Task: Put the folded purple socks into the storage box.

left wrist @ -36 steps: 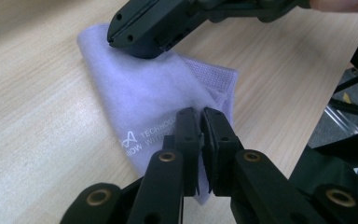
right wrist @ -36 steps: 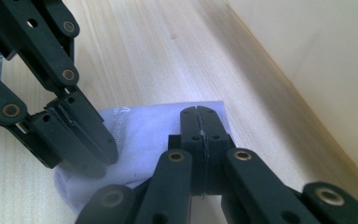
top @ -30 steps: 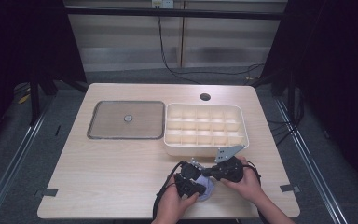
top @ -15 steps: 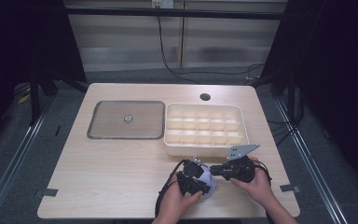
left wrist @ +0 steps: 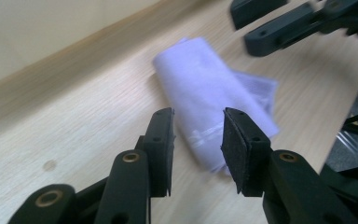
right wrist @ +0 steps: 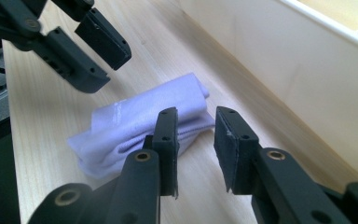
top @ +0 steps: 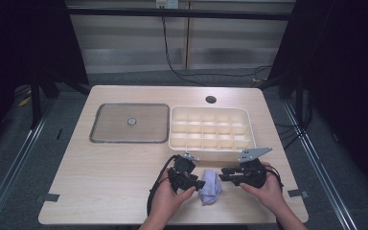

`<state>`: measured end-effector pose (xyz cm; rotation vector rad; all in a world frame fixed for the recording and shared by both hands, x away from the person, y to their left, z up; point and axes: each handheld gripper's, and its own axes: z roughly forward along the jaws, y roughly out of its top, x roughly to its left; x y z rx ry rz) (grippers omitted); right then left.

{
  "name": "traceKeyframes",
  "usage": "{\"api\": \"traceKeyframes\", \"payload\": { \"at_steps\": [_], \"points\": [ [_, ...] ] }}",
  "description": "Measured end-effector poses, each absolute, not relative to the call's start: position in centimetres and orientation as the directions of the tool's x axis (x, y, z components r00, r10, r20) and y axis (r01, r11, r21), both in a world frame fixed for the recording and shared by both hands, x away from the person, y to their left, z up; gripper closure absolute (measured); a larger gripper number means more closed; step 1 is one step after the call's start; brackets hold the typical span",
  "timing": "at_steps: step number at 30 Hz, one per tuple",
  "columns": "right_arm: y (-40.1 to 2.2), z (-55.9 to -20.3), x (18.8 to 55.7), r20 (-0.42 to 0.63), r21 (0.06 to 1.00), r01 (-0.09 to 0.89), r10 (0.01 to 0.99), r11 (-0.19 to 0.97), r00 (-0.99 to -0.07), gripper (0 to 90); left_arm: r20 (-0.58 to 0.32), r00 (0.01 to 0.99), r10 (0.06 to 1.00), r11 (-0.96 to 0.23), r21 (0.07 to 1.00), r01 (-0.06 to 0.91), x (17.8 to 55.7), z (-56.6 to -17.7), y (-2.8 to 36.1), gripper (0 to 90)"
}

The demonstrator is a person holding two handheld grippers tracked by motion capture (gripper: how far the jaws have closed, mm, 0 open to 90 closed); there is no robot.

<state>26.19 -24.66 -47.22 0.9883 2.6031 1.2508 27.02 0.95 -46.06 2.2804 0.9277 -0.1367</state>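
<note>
A folded lilac cloth (top: pixel 210 186) lies on the tabletop (top: pixel 100 167), just in front of a white compartment box (top: pixel 212 128). The left gripper (top: pixel 197 184) and right gripper (top: pixel 226 173) flank it; both sets of fingers have just been opening, holding nothing.

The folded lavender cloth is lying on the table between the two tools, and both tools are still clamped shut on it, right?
Not quite. The folded lavender cloth does lie on the table between the left tool and the right tool, but neither clamps it. Both have just been opening, and the two gripper views show their pads clear of the cloth.
</note>
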Motion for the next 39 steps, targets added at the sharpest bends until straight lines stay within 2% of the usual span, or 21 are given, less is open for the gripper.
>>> {"api": "traceKeyframes", "payload": {
  "at_steps": [12, 30, 34, 39],
  "points": [
    [-25.5, -47.5, 26.0, 0.190, 0.713, 0.539, 0.616, 0.449, -0.764, 63.7, -0.269, 0.744, 0.611, -0.566, 0.509, 0.649, 27.7, -47.5, 1.5, 65.2],
    [-26.5, -47.6, 26.2, 0.199, 0.707, 0.564, 0.646, 0.427, -0.737, 59.2, -0.275, 0.794, 0.543, -0.609, 0.522, 0.597, 26.3, -48.2, -1.9, 64.8],
    [-26.9, -47.6, 26.2, 0.206, 0.705, 0.574, 0.654, 0.417, -0.728, 57.4, -0.264, 0.804, 0.533, -0.607, 0.543, 0.581, 26.5, -48.2, -1.6, 60.6],
    [-27.1, -47.5, 26.2, 0.225, 0.701, 0.591, 0.663, 0.399, -0.714, 55.0, -0.225, 0.799, 0.558, -0.579, 0.584, 0.569, 27.0, -48.1, 1.0, 52.3]
  ]
}}
